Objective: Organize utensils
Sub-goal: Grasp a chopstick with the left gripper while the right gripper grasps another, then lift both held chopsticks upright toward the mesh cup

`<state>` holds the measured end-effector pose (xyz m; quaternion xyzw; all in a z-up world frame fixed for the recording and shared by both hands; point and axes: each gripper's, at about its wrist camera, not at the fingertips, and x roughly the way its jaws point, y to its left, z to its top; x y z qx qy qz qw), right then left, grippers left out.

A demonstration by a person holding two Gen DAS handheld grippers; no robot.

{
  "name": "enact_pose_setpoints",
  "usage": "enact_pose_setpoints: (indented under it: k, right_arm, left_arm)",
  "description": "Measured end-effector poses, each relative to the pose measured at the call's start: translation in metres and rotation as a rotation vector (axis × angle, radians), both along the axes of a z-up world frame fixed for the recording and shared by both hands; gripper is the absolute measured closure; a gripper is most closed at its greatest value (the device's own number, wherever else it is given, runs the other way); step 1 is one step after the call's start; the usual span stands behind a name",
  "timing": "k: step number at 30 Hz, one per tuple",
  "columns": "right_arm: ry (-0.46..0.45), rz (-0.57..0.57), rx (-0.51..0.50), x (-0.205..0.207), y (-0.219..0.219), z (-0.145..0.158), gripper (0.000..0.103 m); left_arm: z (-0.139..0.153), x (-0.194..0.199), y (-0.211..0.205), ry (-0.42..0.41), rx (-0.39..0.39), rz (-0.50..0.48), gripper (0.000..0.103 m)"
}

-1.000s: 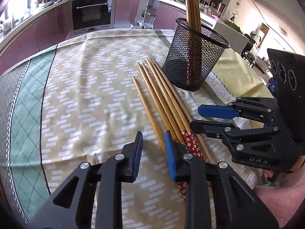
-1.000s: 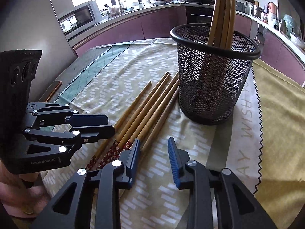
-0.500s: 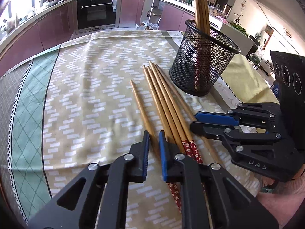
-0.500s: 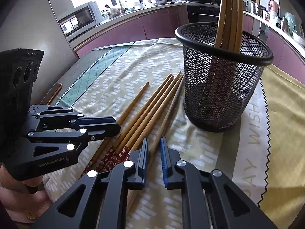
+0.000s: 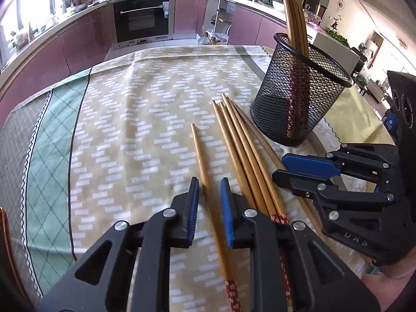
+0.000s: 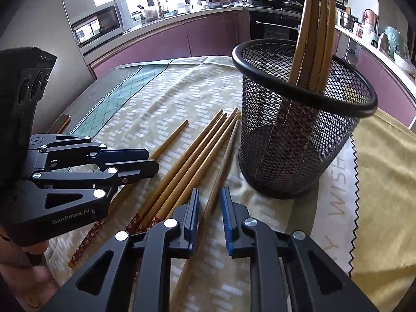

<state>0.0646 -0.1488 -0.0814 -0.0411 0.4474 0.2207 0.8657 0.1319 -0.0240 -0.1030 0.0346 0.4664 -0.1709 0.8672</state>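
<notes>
- While both grippers are pointed down at it, a patterned tablecloth (image 5: 135,119) is seen spread under everything, past the fingertips and on both sides of them.
- A black mesh holder (image 5: 296,96) is placed upright on the cloth, ahead and to the right of the left fingers, and just ahead-right of the right fingers; several chopsticks are stood inside it and lean on its rim.
- The left gripper (image 5: 209,197) is held low over the cloth; its jaws are opening, and a gap is seen on each side of the single chopstick (image 5: 201,161) that lies between the pads.
- The right gripper (image 6: 210,205) is held the same way; its jaws are opening around the darker chopstick (image 6: 226,156), and the pads are not pressed on it.
- A bundle of chopsticks (image 5: 241,150) is laid flat between the two grippers, just right of the left fingers, with the red flowered ends near the fingers.
</notes>
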Motion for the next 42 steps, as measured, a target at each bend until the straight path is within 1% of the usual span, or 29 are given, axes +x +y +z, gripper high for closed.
enact_pose_setpoints:
  k: [1,2,3,10,16,19,22,28,36,39,42]
  right_arm:
    - [-0.002,-0.004,0.004,0.001,0.0,0.0,0.088]
    - [-0.003,-0.008,0.008,0.002,0.0,0.0,0.092]
    - [-0.002,-0.013,0.015,0.003,0.0,-0.001,0.093]
    - [0.024,-0.037,0.097,0.001,-0.019,0.002,0.096]
    - [-0.001,-0.018,0.13,-0.011,-0.027,0.014,0.097]
    - [-0.013,-0.001,0.168,-0.019,-0.034,0.023,0.097]
    - [-0.025,0.018,0.21,-0.024,-0.039,0.032,0.097]
    - [-0.087,0.046,0.279,-0.036,-0.047,0.058,0.097]
    - [-0.174,0.028,0.326,-0.045,-0.064,0.082,0.097]
    - [-0.2,0.022,0.343,-0.048,-0.074,0.087,0.097]
    - [-0.226,0.015,0.352,-0.049,-0.078,0.094,0.097]
  left_arm:
    - [0.0,0.001,-0.002,-0.005,0.009,0.004,0.087]
    - [0.0,0.002,-0.003,-0.008,0.016,0.009,0.091]
    - [0.0,0.003,-0.004,-0.01,0.018,0.012,0.094]
    - [0.004,0.0,0.001,-0.013,-0.032,0.054,0.096]
    - [0.017,-0.011,0.007,-0.03,-0.08,0.048,0.096]
    - [0.026,-0.018,0.01,-0.036,-0.114,0.034,0.096]
    - [0.036,-0.025,0.013,-0.042,-0.147,0.019,0.096]
    - [0.063,-0.036,0.016,-0.075,-0.214,-0.022,0.096]
    - [0.104,-0.054,0.018,-0.143,-0.292,-0.093,0.096]
    - [0.116,-0.057,0.02,-0.173,-0.303,-0.096,0.096]
    - [0.126,-0.059,0.022,-0.188,-0.331,-0.107,0.096]
